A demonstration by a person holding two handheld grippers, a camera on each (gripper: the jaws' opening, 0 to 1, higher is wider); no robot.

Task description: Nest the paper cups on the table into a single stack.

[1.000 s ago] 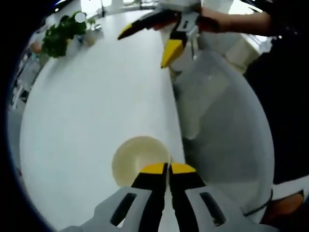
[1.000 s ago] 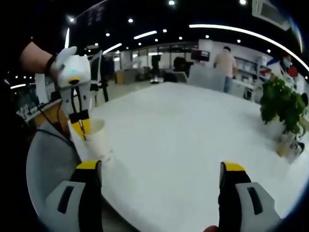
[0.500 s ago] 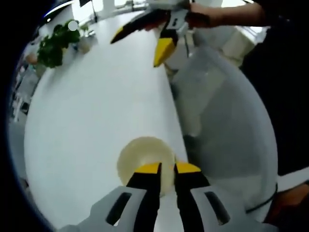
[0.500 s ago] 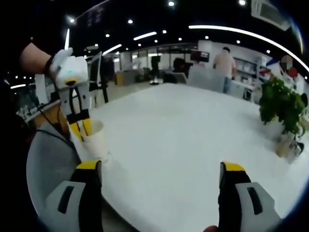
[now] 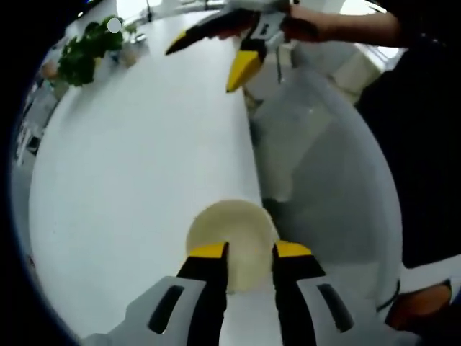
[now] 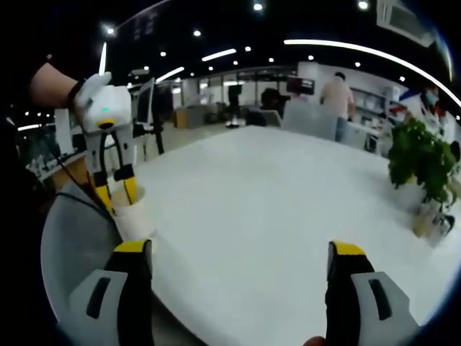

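On the large white table [image 6: 274, 216] we see just one paper cup stack [image 5: 232, 241], standing close to the near edge beside a grey chair [image 5: 331, 187]; whether it holds one cup or several nested ones we cannot tell from the rim alone. No loose cups appear elsewhere on the tabletop, so we judge the nesting to be at or near its end, with perhaps only a release and withdrawal left. Far across the table sits a potted plant [image 6: 421, 162], and people stand in the office behind it. Our left gripper [image 5: 248, 254] points down over the cup's open mouth, its yellow-tipped jaws parted with the near rim between them, not clamped. In the right gripper view it straddles the cup at the table edge. Our right gripper [image 6: 241, 256] hovers above the table with jaws wide apart, holding nothing.
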